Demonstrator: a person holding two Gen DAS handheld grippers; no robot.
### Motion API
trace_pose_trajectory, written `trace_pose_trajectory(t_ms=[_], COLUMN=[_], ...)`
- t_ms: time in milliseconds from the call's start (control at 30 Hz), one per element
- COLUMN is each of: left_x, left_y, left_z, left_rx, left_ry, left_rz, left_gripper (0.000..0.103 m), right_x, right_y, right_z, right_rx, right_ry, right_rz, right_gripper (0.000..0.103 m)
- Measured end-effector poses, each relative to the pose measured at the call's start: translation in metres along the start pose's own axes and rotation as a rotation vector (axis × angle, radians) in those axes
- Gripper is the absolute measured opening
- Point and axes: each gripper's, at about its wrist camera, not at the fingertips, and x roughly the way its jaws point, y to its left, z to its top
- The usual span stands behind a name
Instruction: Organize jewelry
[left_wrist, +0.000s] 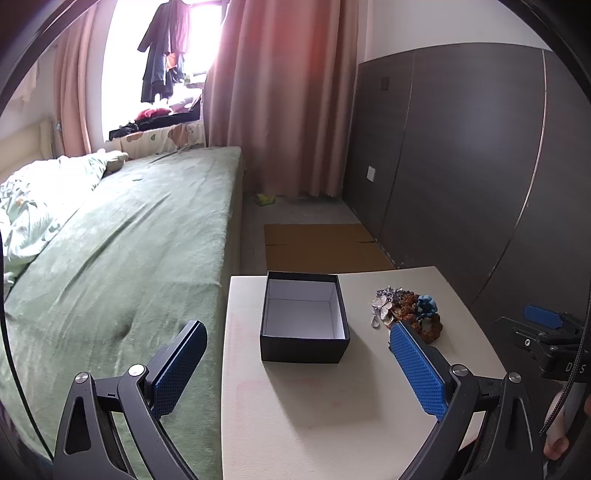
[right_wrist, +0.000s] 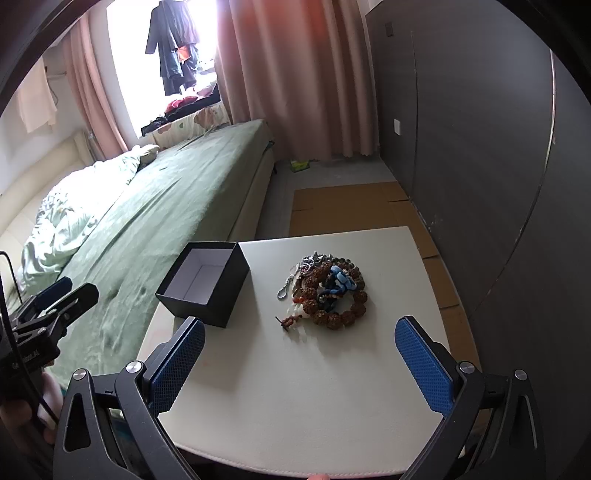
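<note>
Both my hand-held grippers, left (left_wrist: 297, 363) and right (right_wrist: 299, 356), are wide open and hold nothing. The jewelry (right_wrist: 327, 291) lies heaped on the counter (right_wrist: 295, 398), near the box (right_wrist: 205, 282).

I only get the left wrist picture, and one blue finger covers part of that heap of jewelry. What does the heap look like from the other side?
Observer: In the right wrist view the jewelry pile shows whole: a ring of big brown beads around blue pieces.
Operator: Anything lying loose beside it?
Observer: Yes, a small beaded strand with a dark tassel trails off the near side toward the camera.
Operator: Is the other tool already reaching in?
Observer: The right gripper is wide open, short of the pile, touching nothing.
Operator: And the box?
Observer: The black box overhangs the white table's bed-side edge.
</note>
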Motion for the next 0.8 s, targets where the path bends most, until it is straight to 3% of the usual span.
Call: trace_pose_trajectory(t_ms=[800], left_x=[-0.001], left_y=[-0.001], left_z=[0.001], left_rx=[0.006], left_ry=[-0.008], left_rz=[-0.002], left_gripper=[0.100], right_x=[-0.010], right_y=[-0.009], right_z=[0.002], right_rx=[0.011], right_ry=[-0.017], right_rz=[-0.017], right_gripper=[0.103])
